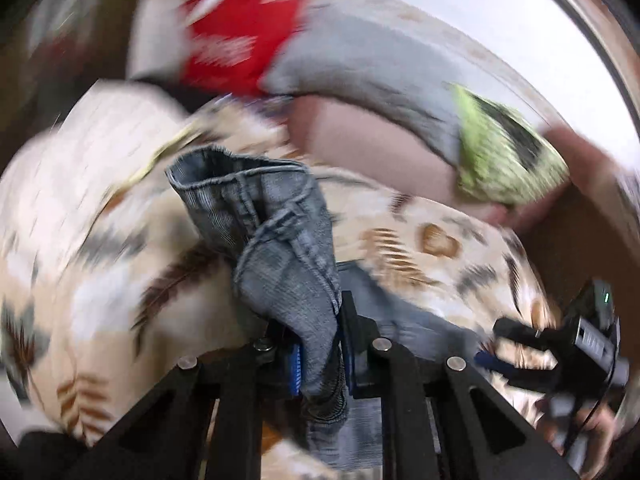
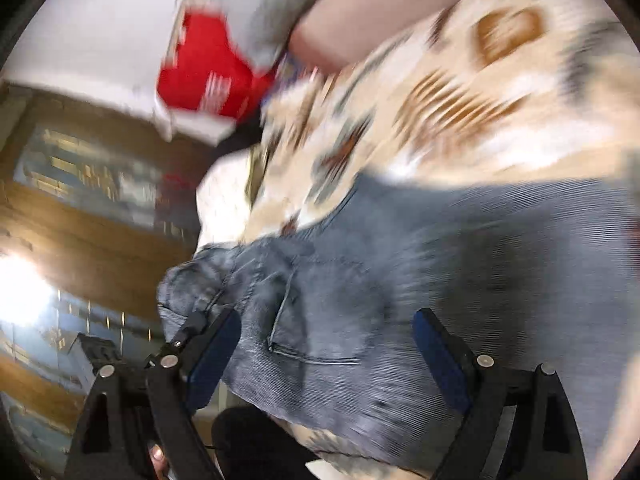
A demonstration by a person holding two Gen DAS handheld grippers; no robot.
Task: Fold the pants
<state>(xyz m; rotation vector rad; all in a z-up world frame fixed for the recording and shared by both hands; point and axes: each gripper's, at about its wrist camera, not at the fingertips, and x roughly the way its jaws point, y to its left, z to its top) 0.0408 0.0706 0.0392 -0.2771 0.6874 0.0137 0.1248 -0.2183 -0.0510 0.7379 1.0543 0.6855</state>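
Note:
The pants are grey-blue jeans. In the left wrist view my left gripper (image 1: 320, 354) is shut on a bunched end of the jeans (image 1: 276, 236), which stands up above the fingers with a hem at the top. My right gripper (image 1: 520, 354) shows at the lower right of that view. In the right wrist view my right gripper (image 2: 326, 344) is open, its blue pads (image 2: 440, 360) wide apart over the jeans (image 2: 400, 272), which lie on the patterned bedspread (image 2: 480, 92). My left gripper's tip (image 2: 192, 326) shows at the jeans' left edge. Both views are motion-blurred.
The bed has a cream bedspread (image 1: 100, 240) with brown and grey leaf prints. At its far side lie a red cloth (image 1: 240, 36), a grey garment (image 1: 360, 60), a green item (image 1: 504, 156) and a pink pillow (image 1: 372, 148). A wooden shelf unit (image 2: 88, 208) stands left of the bed.

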